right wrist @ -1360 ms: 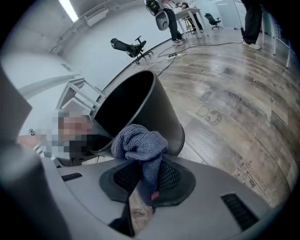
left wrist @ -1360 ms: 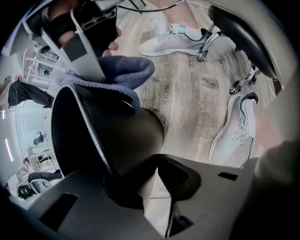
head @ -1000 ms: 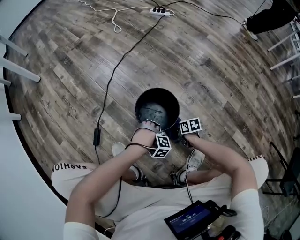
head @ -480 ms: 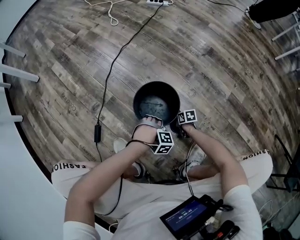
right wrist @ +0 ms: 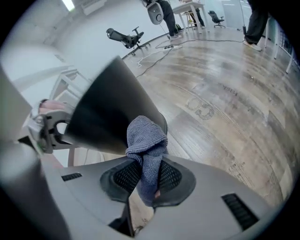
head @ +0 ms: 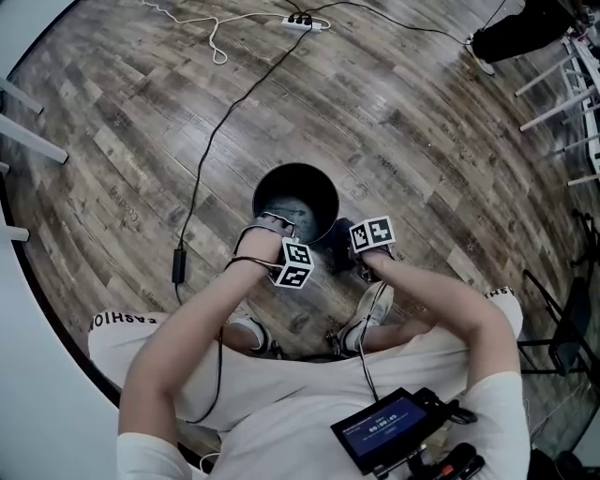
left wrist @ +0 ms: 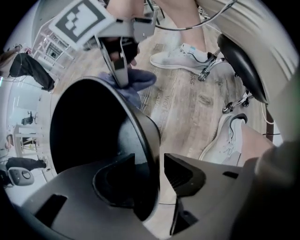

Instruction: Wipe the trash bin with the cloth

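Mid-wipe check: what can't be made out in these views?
Bin inside: left gripper view, too dark to judge dirt.
Where cloth meets bin wall: right gripper view, cloth's own folds hide it.
Bin's lower outer wall: head view, seen from above, its rim hides it.

Weathered grey-brown wood-plank floor [head: 450,141] throughout, crossed by a thin black cable [head: 211,150] leading to a white power strip [head: 302,22]. White metal frame legs [head: 553,70] at right. Far off, black office chair [right wrist: 124,37] before a pale wall [right wrist: 56,42], under a ceiling strip light [right wrist: 69,4].
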